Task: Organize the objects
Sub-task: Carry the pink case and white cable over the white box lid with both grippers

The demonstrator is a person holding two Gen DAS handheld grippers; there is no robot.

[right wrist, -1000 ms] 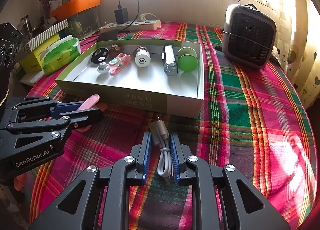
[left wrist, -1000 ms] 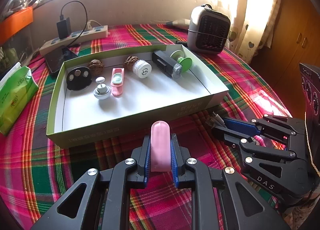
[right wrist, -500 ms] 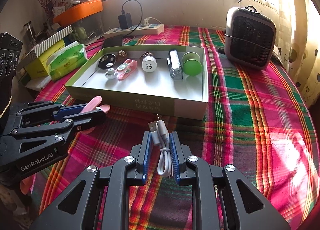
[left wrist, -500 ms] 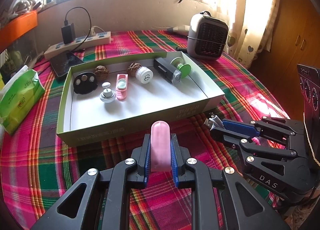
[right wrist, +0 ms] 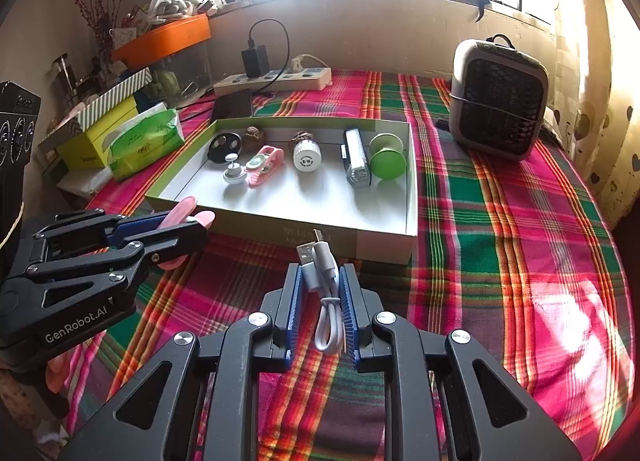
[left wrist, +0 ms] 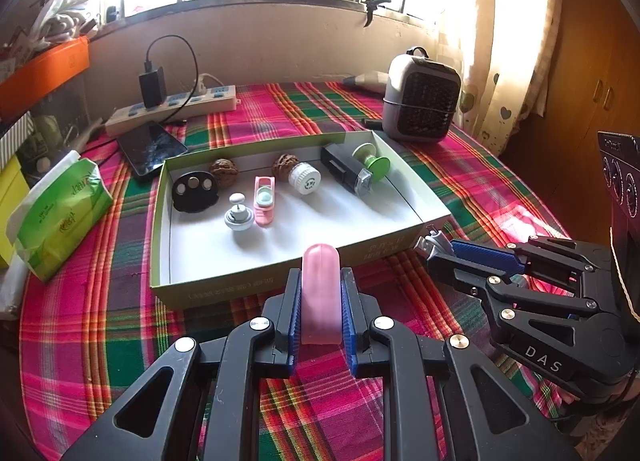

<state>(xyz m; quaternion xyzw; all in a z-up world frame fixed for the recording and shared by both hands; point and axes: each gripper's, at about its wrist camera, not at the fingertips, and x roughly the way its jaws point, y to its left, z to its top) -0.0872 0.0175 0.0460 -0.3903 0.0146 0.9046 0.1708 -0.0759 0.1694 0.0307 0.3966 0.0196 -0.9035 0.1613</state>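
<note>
Left gripper clamps light, stiff pink plastic clip; right gripper pinches limp white USB cable mid-coil; green-rimmed cardboard tray at 12 o'clock.

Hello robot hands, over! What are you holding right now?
Left gripper shut on pink clip. Right gripper shut on white USB cable. Both short of the box; nothing in the way.

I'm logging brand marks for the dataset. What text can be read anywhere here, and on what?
"DAS": right tool body.
"GenRobot.AI": left tool body.
Print on the box front wall, tissue pack and white cap: too blurred to read.
</note>
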